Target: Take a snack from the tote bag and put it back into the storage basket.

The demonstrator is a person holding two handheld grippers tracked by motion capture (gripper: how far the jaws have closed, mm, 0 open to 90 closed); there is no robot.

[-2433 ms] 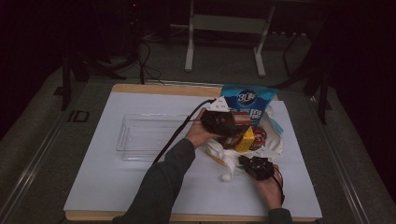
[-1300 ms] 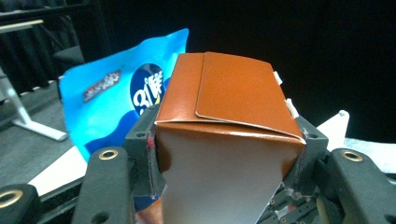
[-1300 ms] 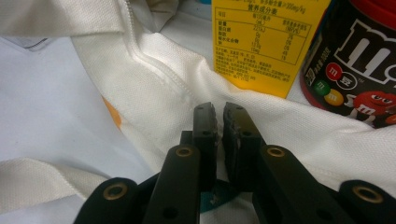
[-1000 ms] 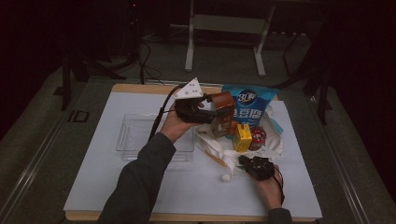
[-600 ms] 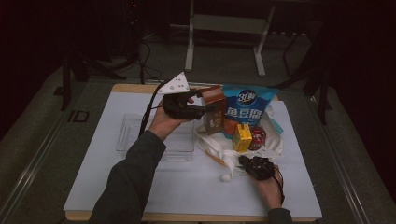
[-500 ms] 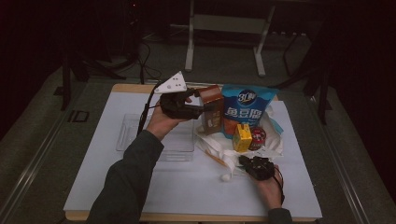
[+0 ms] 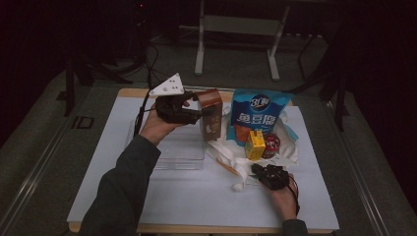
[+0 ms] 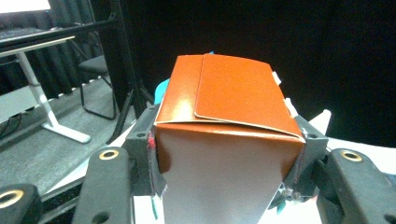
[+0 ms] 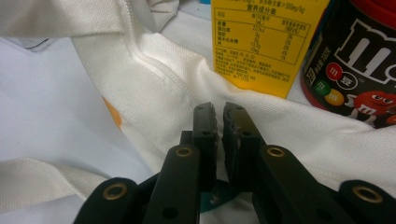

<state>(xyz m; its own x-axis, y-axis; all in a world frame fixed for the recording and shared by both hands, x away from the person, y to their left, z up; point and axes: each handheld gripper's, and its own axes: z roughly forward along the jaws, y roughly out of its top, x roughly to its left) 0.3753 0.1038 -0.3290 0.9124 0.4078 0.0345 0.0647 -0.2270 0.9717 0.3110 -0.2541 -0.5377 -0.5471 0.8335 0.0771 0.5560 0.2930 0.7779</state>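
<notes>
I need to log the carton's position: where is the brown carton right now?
In the high view the brown carton is clamped in the left gripper, held upright above the table between the clear tray and the blue snack bag.

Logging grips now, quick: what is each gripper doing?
Left gripper: shut on the brown rectangular carton, lifted.
Right gripper: shut, holding nothing, over the white cloth bag.

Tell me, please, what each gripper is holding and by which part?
The left gripper clamps the brown carton by its two sides near the top; the right gripper is shut, holding nothing.
</notes>
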